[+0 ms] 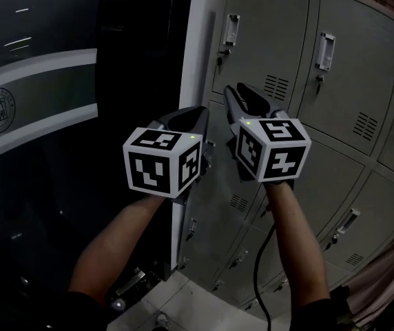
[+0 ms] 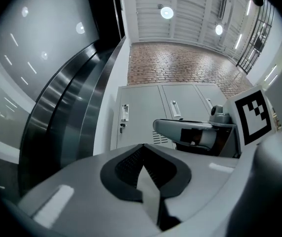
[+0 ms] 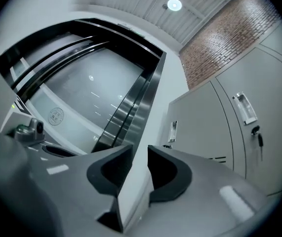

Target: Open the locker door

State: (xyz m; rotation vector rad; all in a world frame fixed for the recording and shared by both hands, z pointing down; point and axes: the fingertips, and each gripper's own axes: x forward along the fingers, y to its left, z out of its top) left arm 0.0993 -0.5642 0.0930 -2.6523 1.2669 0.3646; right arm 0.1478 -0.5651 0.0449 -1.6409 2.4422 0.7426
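One narrow gap, right gripper empty

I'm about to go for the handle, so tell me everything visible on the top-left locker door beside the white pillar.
The top-left locker door is a flat grey panel, apparently painted metal, upright and shut flush with its neighbours. A pale vertical handle sits near its left edge, a small lock just below that, and slotted vents low on the panel. Its left side borders the white pillar. Nothing touches it.
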